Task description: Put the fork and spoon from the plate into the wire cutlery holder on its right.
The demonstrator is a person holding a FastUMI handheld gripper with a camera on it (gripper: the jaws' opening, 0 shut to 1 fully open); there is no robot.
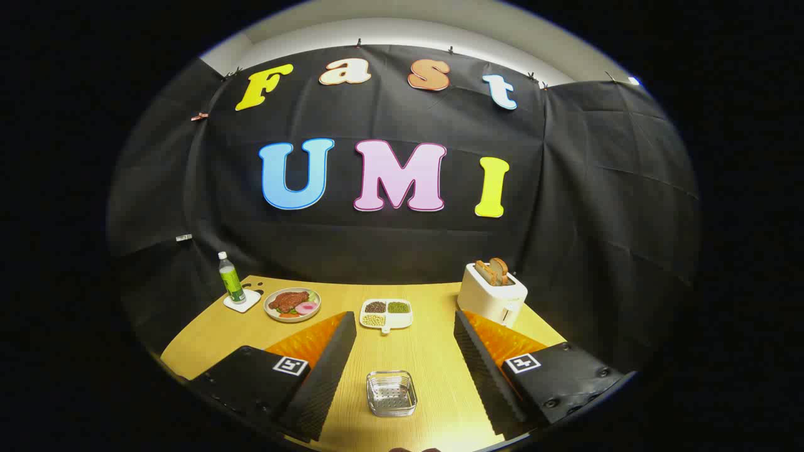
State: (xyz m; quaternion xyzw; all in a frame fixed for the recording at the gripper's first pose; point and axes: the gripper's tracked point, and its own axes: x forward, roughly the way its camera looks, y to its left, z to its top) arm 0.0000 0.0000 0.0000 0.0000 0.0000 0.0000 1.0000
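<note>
- My claw [405, 361] hangs above the wooden worktop [433, 351] with its two fingers spread wide and nothing held between them
- Between the fingers, close in, sits a small square see-through container [392, 393] with a dotted, perforated-looking floor; I judge this to be the cutlery holder, though it reads more as clear plastic or fine mesh than wire, and it looks empty
- I cannot make out a fork or a spoon anywhere from here; if they lie on a plate, they are too small or hidden for me to tell
- The one plate [293, 304] I see is beyond the left finger, carrying a reddish piece of meat, a pink slice and some green bits
- Straight ahead, beyond the holder, is a white divided dish [386, 314] with three compartments: dark grains, green grains and pale beans
- A green bottle [231, 279] stands upright on a white coaster [242, 302], just left of the plate
- Beyond the right finger a white toaster [492, 295] holds slices of bread [495, 271] upright in its slots
- To do this step well, I judge I should first find the cutlery, keep the claw wide, and come down across one handle rather than along it
</note>
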